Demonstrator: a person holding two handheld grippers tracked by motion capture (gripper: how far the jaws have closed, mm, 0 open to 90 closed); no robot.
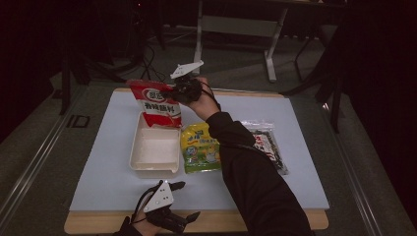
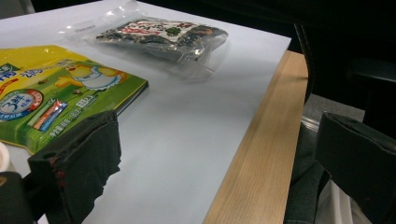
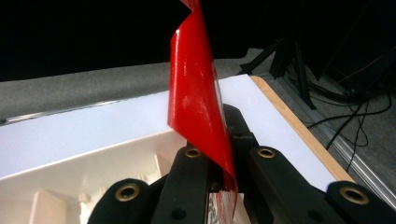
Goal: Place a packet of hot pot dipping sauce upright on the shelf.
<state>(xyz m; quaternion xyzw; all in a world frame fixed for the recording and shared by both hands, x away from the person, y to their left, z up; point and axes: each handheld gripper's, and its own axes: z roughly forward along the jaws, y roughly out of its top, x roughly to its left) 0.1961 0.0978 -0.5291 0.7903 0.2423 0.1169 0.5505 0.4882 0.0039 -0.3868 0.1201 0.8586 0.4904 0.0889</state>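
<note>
Left gripper point(image 1: 184, 200) idle, red packet point(image 1: 156, 102) above empty tray point(image 1: 154, 168)

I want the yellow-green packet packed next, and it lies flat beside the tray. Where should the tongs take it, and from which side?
Probably by the near right corner of the yellow-green packet, coming in low from the table's near edge. It lies flat, so only an edge offers purchase; the tray crowds its left side, and the sleeve covers its right.

The red packet point(image 3: 198, 102) runs off the top edge, its lower end hidden between the right gripper's fingers point(image 3: 187, 186).
</note>
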